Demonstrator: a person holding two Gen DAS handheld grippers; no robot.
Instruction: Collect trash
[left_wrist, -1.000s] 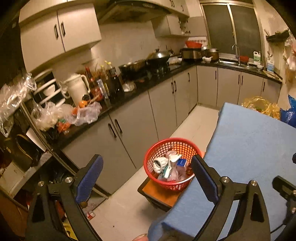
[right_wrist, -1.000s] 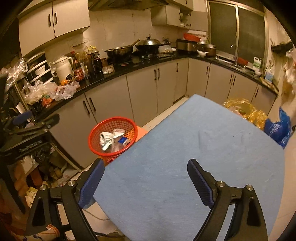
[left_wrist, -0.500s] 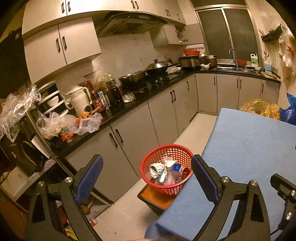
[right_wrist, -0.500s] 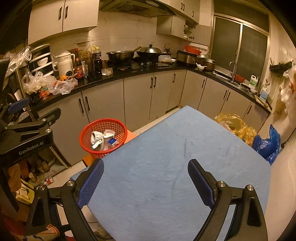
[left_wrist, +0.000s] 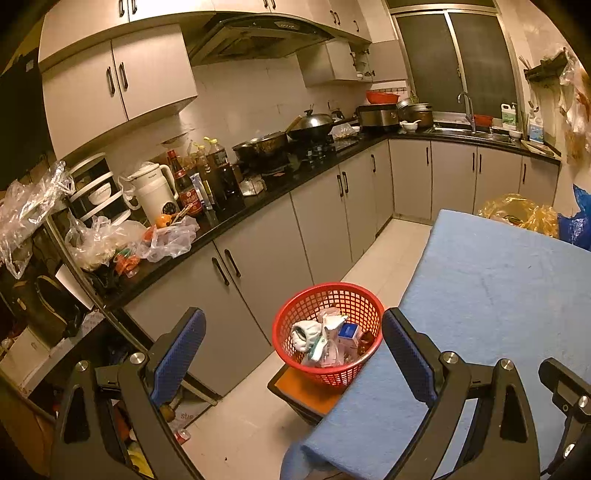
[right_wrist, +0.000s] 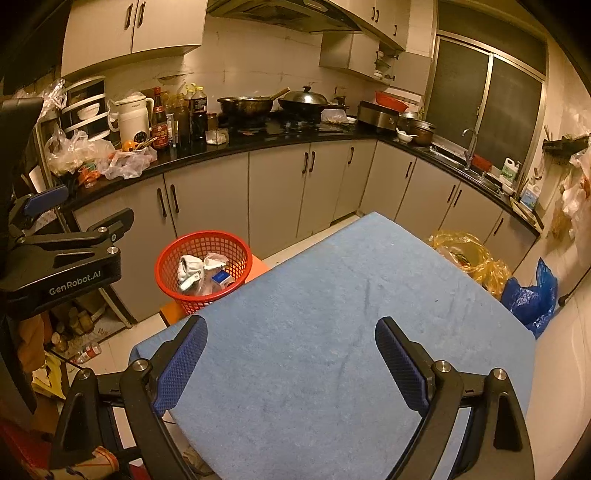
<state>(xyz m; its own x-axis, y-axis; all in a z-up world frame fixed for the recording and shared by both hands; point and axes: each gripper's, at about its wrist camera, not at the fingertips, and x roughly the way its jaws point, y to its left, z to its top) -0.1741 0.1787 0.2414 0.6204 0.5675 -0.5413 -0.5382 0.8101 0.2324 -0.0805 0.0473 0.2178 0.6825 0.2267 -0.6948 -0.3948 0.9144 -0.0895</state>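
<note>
Red basket (left_wrist: 328, 334) sat full on low stool edge beside blue bench (right_wrist: 332, 332); both claws wide, empty; careless bump could tip trash out.

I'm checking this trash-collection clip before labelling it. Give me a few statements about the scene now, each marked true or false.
1. The red plastic mesh basket holds trash. True.
2. The basket stands on the blue cloth-covered table. False: it sits on a low orange-topped stool beside the table.
3. The left gripper is open and holds nothing. True.
4. The right gripper is shut on a wrapper. False: it is open and holds nothing.
5. Trash lies on the tabletop. False: none shows on the cloth in either view.
</note>
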